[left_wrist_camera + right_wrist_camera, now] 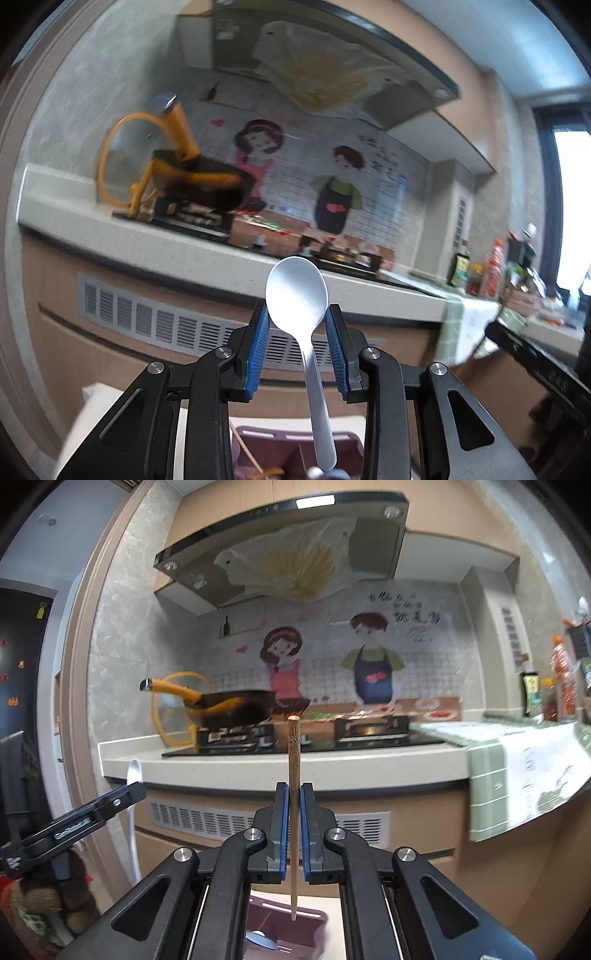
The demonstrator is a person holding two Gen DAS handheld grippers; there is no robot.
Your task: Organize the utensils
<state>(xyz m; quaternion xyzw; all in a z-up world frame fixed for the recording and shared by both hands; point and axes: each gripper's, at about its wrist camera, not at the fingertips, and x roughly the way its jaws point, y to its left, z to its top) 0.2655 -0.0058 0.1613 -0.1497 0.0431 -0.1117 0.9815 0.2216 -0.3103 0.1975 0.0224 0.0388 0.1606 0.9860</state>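
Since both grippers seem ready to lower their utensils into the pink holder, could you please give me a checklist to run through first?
1. Left gripper grip on the white spoon: ok, the pads flank the bowl.
2. Spoon orientation: ok, handle down toward the pink holder.
3. Right gripper grip on the wooden chopstick: ok, the pads are close on it.
4. Chopstick upright: ok, its lower tip sits above the holder rim.
5. Target compartment free: cannot tell, the fingers hide most of it.
6. Clearance between the two grippers: ok, they are apart in the right wrist view.
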